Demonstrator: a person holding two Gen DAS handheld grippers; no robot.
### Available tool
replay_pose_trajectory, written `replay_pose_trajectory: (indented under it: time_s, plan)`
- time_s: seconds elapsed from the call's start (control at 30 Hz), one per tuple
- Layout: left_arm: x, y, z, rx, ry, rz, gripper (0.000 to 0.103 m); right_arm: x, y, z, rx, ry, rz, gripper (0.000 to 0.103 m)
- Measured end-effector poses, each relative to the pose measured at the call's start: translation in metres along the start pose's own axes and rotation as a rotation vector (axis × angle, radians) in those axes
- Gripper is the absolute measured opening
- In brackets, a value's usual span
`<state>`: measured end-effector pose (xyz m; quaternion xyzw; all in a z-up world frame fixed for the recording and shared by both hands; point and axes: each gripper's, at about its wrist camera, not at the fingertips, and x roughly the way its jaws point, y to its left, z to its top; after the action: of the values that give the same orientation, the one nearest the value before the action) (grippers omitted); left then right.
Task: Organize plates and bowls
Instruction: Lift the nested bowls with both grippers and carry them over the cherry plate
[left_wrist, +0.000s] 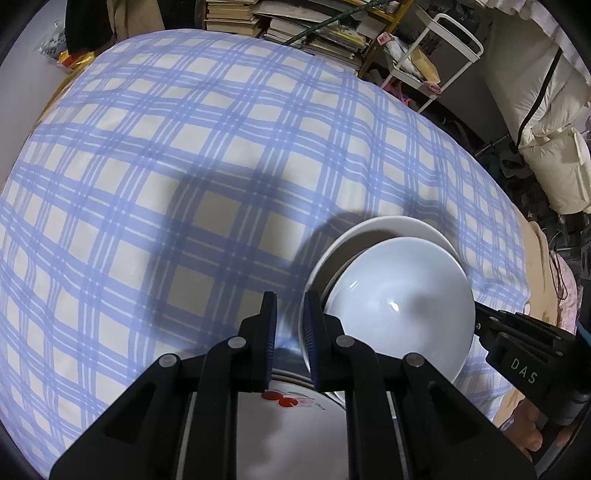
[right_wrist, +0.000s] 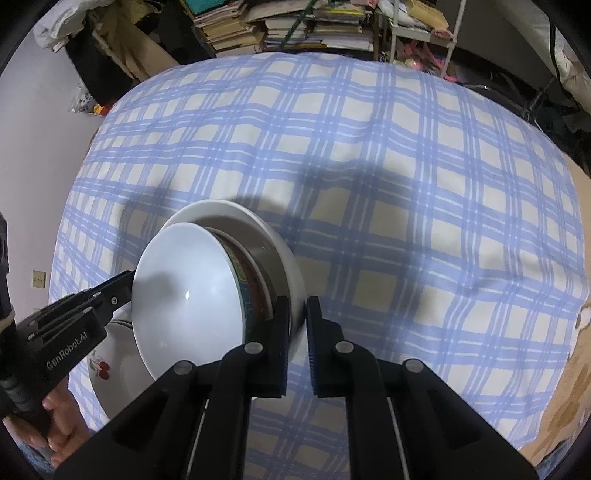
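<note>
- A stack of white bowls (right_wrist: 192, 291) sits near the front of the blue checked cloth (right_wrist: 369, 147).
- The left gripper (left_wrist: 291, 332) is clenched on the outer bowl's left rim.
- The right gripper (right_wrist: 298, 332) pinches its right rim.
- A cherry-printed plate (right_wrist: 107, 373) lies just under and left of the stack.

I see both fisheye views evenly lit from overhead, sharp at the centre, with the checked cloth (left_wrist: 184, 155) bulging and its grid bending toward dark, vignetted corners. Soft grey shadows fall across the middle of that cloth, and a small glint sits inside the white bowl (left_wrist: 399, 299).
</note>
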<state>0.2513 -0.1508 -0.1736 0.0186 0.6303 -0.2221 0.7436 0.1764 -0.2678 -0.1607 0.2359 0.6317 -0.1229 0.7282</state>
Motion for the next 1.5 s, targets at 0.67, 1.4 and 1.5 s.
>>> replay_pose_trajectory:
  time_s: [0.67, 1.4, 1.5]
  plan:
    - [-0.005, -0.001, 0.004, 0.046, 0.048, -0.003, 0.014, -0.002, 0.025, -0.007, -0.047, -0.003, -0.222, 0.014]
    - [-0.001, -0.011, 0.007, 0.057, 0.027, 0.022, 0.012, -0.004, -0.004, -0.001, 0.016, 0.045, -0.034, 0.012]
    - [0.001, -0.005, 0.007, 0.016, 0.030, -0.023, 0.009, -0.005, -0.003, -0.002, 0.045, 0.042, -0.034, 0.010]
